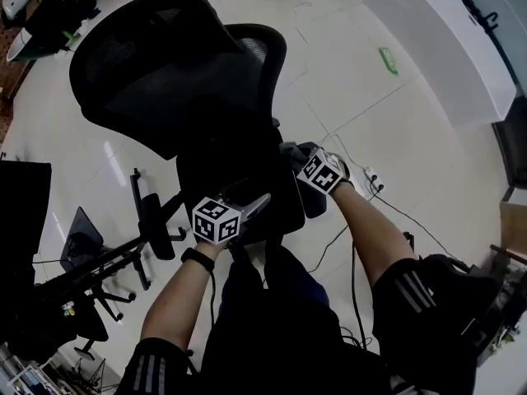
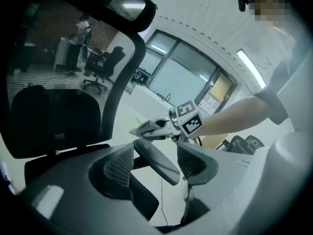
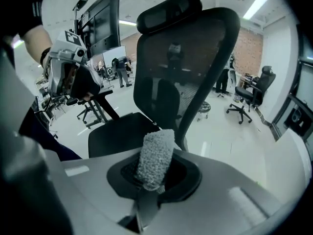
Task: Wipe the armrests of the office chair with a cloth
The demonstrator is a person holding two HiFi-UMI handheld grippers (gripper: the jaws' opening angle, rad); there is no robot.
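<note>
— How are the right tongs [image 3: 154, 174] set, and why?

— They are closed on a grey, nubby cloth [image 3: 156, 153], which is pinched at its lower end and stands up beyond the tips. Held like that, a free pad of fabric is offered to the near armrest [image 3: 145, 207]. This is judged to be the narrow grey strip just under the jaws, though most of it is cut off by the tongs' own body.

— And the left tongs [image 2: 155, 153]?

— Their jaws are spread wide, and the other armrest [image 2: 168, 173] runs slantwise between them. Nothing is seen to be clamped (a steadying hold on the chair [image 1: 177, 81] may be intended, so that it is not swivelled by the wiping). Whether either pad is pressed against that armrest cannot be told.

— What is hidden?

— Contact between cloth and armrest is not shown. In the head view the spot is covered by the marked cube [image 1: 321, 173] of the right tongs. The chair's base is masked by the seat, and the seat edge nearest the person is lost against dark clothing. Dirt on the armrests, if any is there, is too faint to be made out.
</note>
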